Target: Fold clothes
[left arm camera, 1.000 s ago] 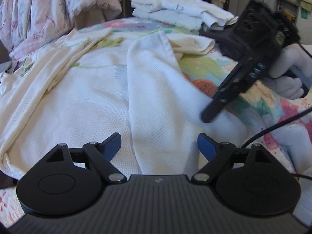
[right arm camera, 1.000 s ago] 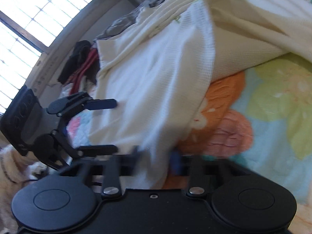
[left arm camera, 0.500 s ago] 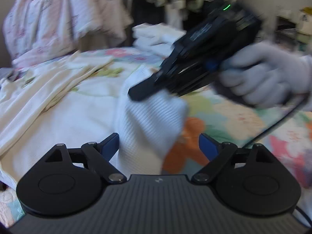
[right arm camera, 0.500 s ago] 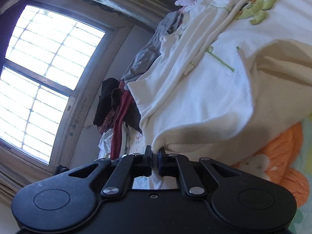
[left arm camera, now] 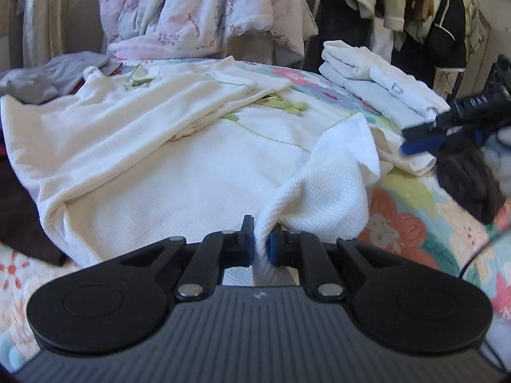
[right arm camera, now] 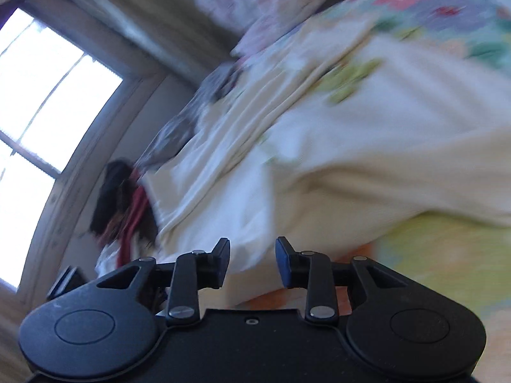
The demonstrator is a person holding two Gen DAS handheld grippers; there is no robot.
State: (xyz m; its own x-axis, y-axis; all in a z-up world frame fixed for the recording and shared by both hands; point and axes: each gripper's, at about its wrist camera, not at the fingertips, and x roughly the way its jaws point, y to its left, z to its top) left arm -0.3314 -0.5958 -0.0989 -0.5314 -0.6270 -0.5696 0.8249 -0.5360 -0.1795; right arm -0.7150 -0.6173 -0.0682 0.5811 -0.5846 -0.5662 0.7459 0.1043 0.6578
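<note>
A cream waffle-knit garment [left arm camera: 166,159] with green embroidery lies spread over the flowered bedspread [left arm camera: 415,210]. My left gripper [left arm camera: 260,242] is shut on a pinched fold of the garment's near right corner, which rises in a ridge from the pads. In the left wrist view my right gripper [left arm camera: 421,138] hovers at the far right, held by a gloved hand. In its own blurred view my right gripper [right arm camera: 252,260] has its jaws opening with nothing between them, and the garment [right arm camera: 351,159] lies beyond the fingertips.
A stack of folded white and pale blue clothes [left arm camera: 377,83] sits at the bed's far right. A pink-printed blanket [left arm camera: 204,9] is heaped behind. Grey cloth [left arm camera: 48,76] and dark clothes [right arm camera: 118,198] lie at the left, below a bright window [right arm camera: 41,118]. A cable [left arm camera: 479,252] trails right.
The corner of the garment has passed from my right gripper to my left. The left jaws closed on it; the right jaws released it and drew back to the right and upward.
</note>
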